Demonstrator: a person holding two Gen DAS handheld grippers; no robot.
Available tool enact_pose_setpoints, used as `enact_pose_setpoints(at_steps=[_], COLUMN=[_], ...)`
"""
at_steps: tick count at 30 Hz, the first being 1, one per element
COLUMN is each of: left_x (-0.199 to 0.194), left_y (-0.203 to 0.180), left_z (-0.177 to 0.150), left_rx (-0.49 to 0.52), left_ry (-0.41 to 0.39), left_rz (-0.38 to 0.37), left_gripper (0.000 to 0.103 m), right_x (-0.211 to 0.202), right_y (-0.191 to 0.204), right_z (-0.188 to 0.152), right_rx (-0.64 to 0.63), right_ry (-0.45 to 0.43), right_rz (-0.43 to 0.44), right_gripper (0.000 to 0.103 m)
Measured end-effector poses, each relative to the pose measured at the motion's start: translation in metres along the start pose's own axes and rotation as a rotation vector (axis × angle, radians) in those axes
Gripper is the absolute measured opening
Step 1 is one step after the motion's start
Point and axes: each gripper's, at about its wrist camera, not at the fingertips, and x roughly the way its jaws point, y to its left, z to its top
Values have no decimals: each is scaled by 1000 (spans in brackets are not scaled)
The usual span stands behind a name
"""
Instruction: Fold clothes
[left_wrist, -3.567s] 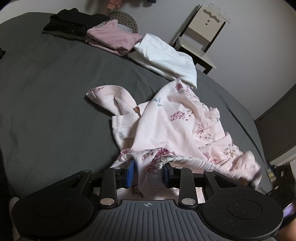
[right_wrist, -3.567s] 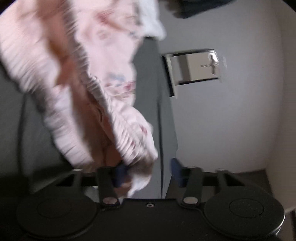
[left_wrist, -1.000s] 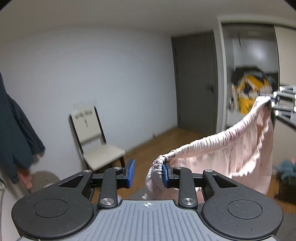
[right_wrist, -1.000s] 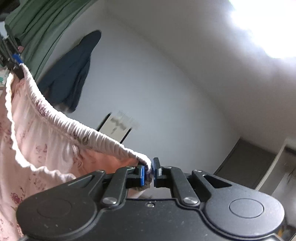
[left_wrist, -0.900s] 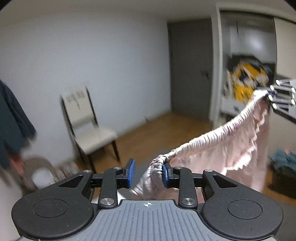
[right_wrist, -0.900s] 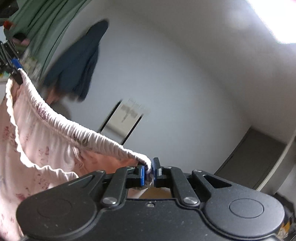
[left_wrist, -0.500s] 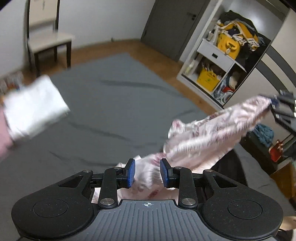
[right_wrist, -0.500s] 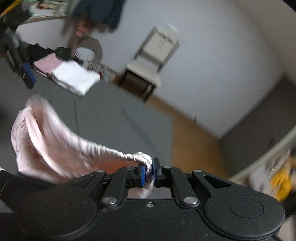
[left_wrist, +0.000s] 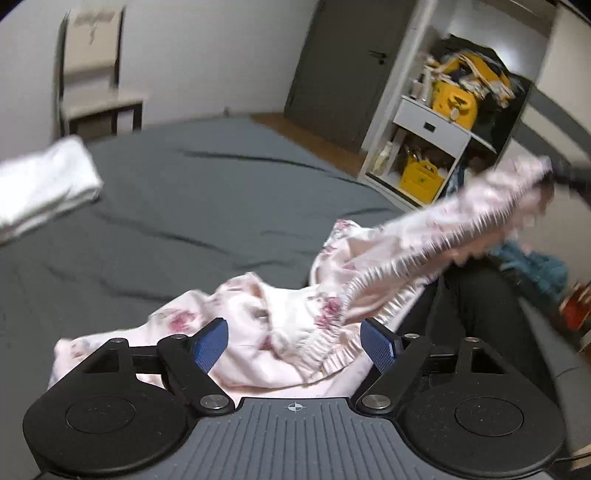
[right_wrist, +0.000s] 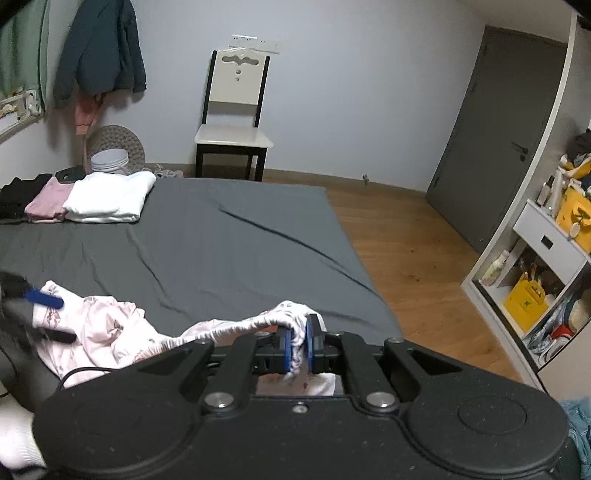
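A pale pink floral garment with an elastic waistband (left_wrist: 295, 317) lies bunched at the near edge of the grey bed (left_wrist: 177, 206). My left gripper (left_wrist: 293, 341) stands open just above the crumpled cloth, its blue pads wide apart. My right gripper (right_wrist: 298, 349) is shut on the waistband (right_wrist: 291, 321) and lifts that end off the bed. In the left wrist view the waistband stretches up to the right gripper (left_wrist: 565, 175), blurred at the far right. In the right wrist view the left gripper (right_wrist: 22, 299) shows at the left edge over the pink cloth (right_wrist: 99, 328).
Folded white (right_wrist: 107, 197), pink (right_wrist: 48, 197) and black (right_wrist: 18, 194) clothes lie in a row at the far left of the bed. A chair (right_wrist: 234, 125) stands by the wall. Open shelves with yellow boxes (right_wrist: 532, 280) are on the right. A dark-trousered leg (left_wrist: 469, 306) is near the bed edge.
Both grippers came down from holding the waistband stretched in the air to the bed. The left gripper has opened and let go of the waistband; the right one still holds it.
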Motion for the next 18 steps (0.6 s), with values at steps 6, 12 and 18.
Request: enact_pose_setpoints(at_steps=[6, 12, 18], left_x=[29, 31, 42], left_y=[-39, -37, -37], left_z=[-13, -24, -21], left_rx=[74, 55, 121], left_ry=[70, 51, 66], left_rz=[219, 298, 256], left_gripper=[78, 65, 58], right_x=[-2, -2, -1], right_y=[2, -1, -7], right_z=[4, 8, 12], right_rx=[8, 17, 38], right_ry=[-16, -19, -15], right_rz=[9, 22, 40], right_gripper=[8, 8, 8])
